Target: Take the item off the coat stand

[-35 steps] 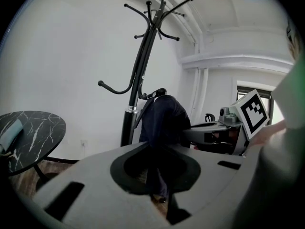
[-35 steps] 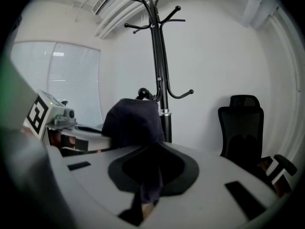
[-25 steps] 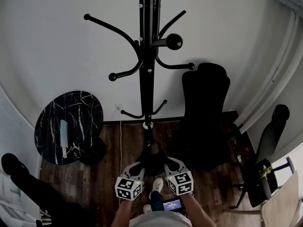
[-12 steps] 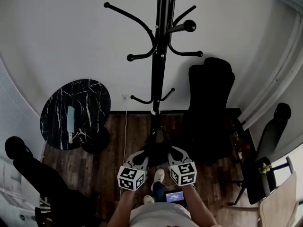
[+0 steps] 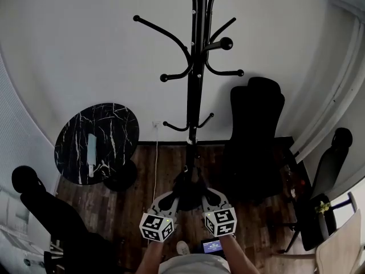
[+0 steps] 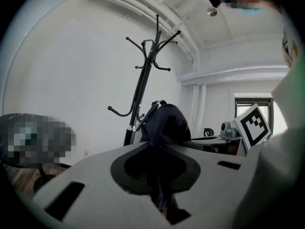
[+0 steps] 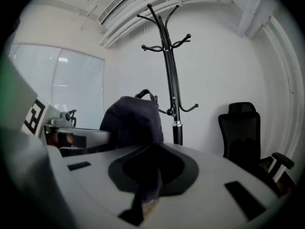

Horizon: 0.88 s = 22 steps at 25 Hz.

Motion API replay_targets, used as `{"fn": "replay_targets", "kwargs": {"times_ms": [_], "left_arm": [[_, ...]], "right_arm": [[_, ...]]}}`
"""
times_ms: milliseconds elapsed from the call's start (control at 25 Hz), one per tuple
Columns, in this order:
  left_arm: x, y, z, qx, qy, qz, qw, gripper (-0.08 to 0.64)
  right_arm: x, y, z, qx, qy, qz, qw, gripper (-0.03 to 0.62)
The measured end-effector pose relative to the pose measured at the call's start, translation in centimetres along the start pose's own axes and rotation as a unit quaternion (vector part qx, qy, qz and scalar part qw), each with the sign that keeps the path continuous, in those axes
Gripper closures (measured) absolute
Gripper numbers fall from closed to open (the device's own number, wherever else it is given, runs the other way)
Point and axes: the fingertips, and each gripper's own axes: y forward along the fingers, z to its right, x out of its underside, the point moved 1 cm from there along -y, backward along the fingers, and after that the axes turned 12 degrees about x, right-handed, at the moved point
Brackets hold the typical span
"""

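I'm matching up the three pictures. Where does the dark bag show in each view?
Head view: the dark bag is low centre, just below the foot of the coat stand.
Left gripper view: the bag is at centre, rising from between the jaws, right of the stand's pole.
Right gripper view: the bag is left of centre, above the jaws.
Shared landmark: the black coat stand, upright against the white wall.

The dark bag (image 6: 164,123) (soft, strap on top) hung bunched, off the hooks. The black coat stand (image 5: 194,96) stood upright behind it
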Motion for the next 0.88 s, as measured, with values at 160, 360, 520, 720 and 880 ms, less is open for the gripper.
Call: {"fn": "replay_targets", "kwargs": {"times_ms": [160,360,520,720,880], "left_arm": [[-0.2,-0.8,0.8,-0.013,0.003,0.003,0.9999,0.529],[0.4,-2.2,3.3,-0.024,0.007,-0.001,0.9997,0.529],[0.4,-3.1,6.4,-0.023,-0.005,0.003,0.9997,0.529],[1.4,-4.8,10.5,-0.030,0.009,-0.003,0.9995,0.529],[2.7,-6.9,12.8,-0.046,0.019,-0.011,0.9987,0.531]], "right_arm": [[-0.6,-1.0,-0.3,-0.007,0.001,0.012,1.000,0.563],[-0.3,-3.9,-0.4,-0.015,0.001,0.015,1.000,0.563],[0.2,-7.2,0.3,-0.018,0.026,0.015,0.999,0.565],[1.3,-11.6,0.7,-0.022,0.040,0.024,0.999,0.565],[2.9,-14.1,-0.1,-0.033,0.044,0.023,0.998,0.565]]}}
